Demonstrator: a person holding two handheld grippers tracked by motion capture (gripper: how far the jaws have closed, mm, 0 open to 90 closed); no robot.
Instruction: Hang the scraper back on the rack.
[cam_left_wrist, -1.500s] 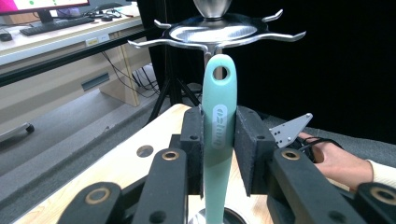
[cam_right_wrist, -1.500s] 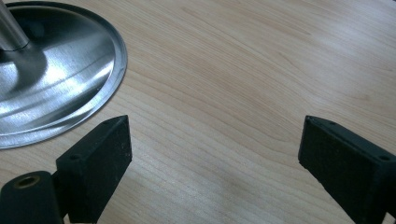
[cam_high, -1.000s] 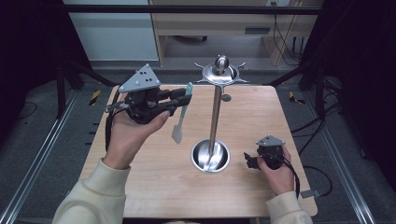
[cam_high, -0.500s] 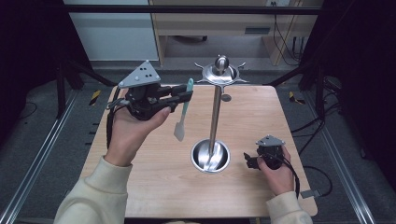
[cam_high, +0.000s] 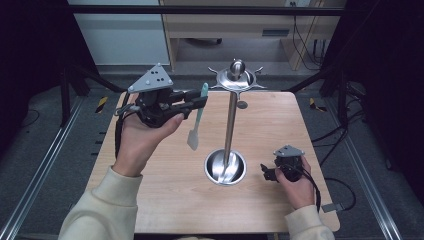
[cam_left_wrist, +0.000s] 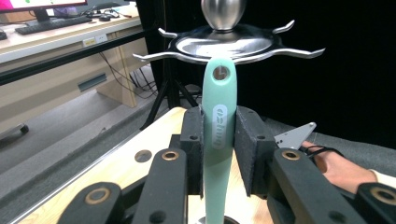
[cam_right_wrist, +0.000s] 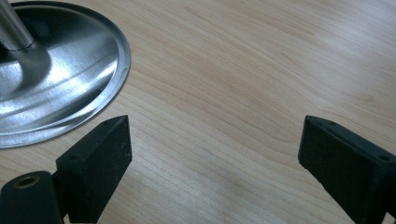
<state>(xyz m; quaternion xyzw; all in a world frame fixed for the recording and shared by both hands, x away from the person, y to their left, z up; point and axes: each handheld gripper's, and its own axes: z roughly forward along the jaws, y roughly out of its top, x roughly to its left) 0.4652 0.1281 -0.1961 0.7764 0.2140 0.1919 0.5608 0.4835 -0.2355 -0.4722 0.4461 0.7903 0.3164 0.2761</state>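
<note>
**Spatula held up at the hanging rack**

The left gripper (cam_high: 196, 102) is holding a mint-green spatula (cam_high: 196, 122) above the desk (cam_high: 165, 200), its jaws closing on the upper part of the handle from both sides. In the left gripper view the handle (cam_left_wrist: 218, 135) is standing upright between the two black pads, its hanging hole (cam_left_wrist: 220, 73) sitting clear above the jaws and just in front of the metal rack (cam_high: 231, 125). The rack's hooked top disc (cam_left_wrist: 224, 44) is spreading its curved prongs at about the same height as the hole, so the step in hand is probably hanging the spatula on a prong.

The spatula is looking light, with a smooth plastic or silicone handle that may slip if gripped loosely; the pale blade (cam_high: 193, 140) hanging below is likely flexible and could swing as the hand moves. Taking it on the handle below the hole, as here, is leaving the hole free for the prong. The prongs are thin, so lining up the small hole will call for a steady approach.

The right gripper (cam_high: 272, 172) is resting on the desk near the rack's round base (cam_right_wrist: 56, 79), its jaws standing wide apart with nothing between them.
</note>
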